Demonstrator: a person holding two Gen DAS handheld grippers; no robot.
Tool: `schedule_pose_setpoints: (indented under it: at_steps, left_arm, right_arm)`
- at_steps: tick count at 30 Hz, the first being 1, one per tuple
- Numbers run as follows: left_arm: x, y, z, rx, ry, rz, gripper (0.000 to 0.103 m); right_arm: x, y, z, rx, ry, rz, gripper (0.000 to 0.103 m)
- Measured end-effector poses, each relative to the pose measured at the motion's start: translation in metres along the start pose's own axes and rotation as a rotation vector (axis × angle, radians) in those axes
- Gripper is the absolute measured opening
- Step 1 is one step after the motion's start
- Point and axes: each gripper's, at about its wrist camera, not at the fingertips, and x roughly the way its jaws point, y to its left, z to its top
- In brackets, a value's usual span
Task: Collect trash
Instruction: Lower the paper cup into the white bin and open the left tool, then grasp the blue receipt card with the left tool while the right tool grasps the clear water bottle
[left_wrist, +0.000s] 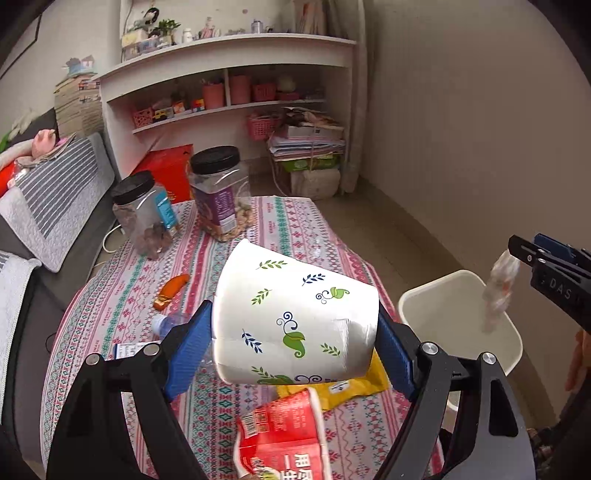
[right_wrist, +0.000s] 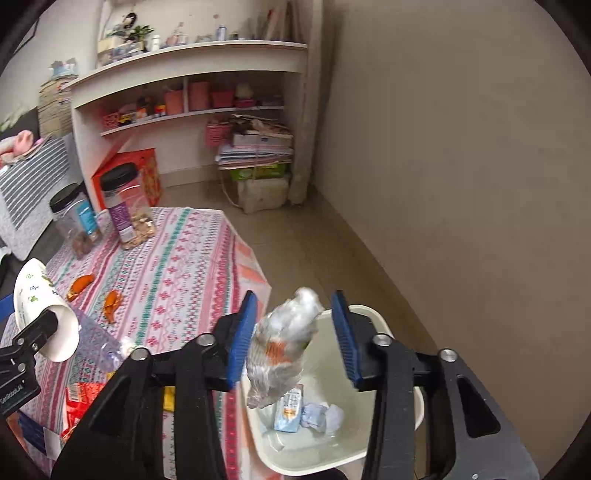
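My left gripper (left_wrist: 295, 332) is shut on a white paper cup (left_wrist: 295, 317) with leaf prints, held tilted above the patterned tablecloth (left_wrist: 295, 229); the cup also shows in the right wrist view (right_wrist: 37, 306). My right gripper (right_wrist: 295, 332) is open above the white trash bin (right_wrist: 369, 443). A crumpled clear plastic wrapper (right_wrist: 280, 354) hangs blurred between its fingers, touching the left pad; it also shows in the left wrist view (left_wrist: 498, 291). The bin (left_wrist: 443, 317) holds a small blue carton (right_wrist: 290, 410) and crumpled paper (right_wrist: 325, 415).
On the table lie a red snack bag (left_wrist: 284, 432), a yellow packet (left_wrist: 351, 387), a clear plastic bottle (left_wrist: 173, 325), orange wrappers (left_wrist: 171, 291) and two black-lidded jars (left_wrist: 221, 192). A sofa (left_wrist: 44, 206) stands left, shelves behind, and a wall right.
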Motion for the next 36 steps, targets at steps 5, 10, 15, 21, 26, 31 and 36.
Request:
schedule_pose_setpoints:
  at_steps: [5, 10, 15, 21, 26, 31, 36]
  left_arm:
    - [0.011, -0.05, 0.007, 0.055, 0.013, -0.074, 0.08]
    - [0.025, -0.101, 0.013, 0.098, 0.04, -0.138, 0.08]
    - [0.038, -0.145, 0.017, 0.129, 0.072, -0.193, 0.08]
    - [0.052, -0.176, 0.026, 0.139, 0.137, -0.261, 0.085]
    - [0.04, -0.168, 0.031, 0.137, 0.108, -0.253, 0.087]
    - [0.03, -0.144, 0.032, 0.134, 0.064, -0.177, 0.087]
    - [0.024, -0.112, 0.032, 0.104, 0.046, -0.117, 0.09]
  right_arm:
    - [-0.005, -0.053, -0.005, 0.11, -0.018, -0.082, 0.081]
    - [-0.012, -0.092, -0.014, 0.19, -0.018, -0.125, 0.087]
    - [-0.02, -0.122, -0.022, 0.243, -0.031, -0.157, 0.089]
    - [-0.026, -0.145, -0.027, 0.285, -0.034, -0.171, 0.09]
    - [-0.027, -0.14, -0.025, 0.275, -0.042, -0.165, 0.091]
    - [-0.026, -0.121, -0.019, 0.243, -0.053, -0.157, 0.096]
    - [-0.023, -0.088, -0.013, 0.171, -0.052, -0.147, 0.096]
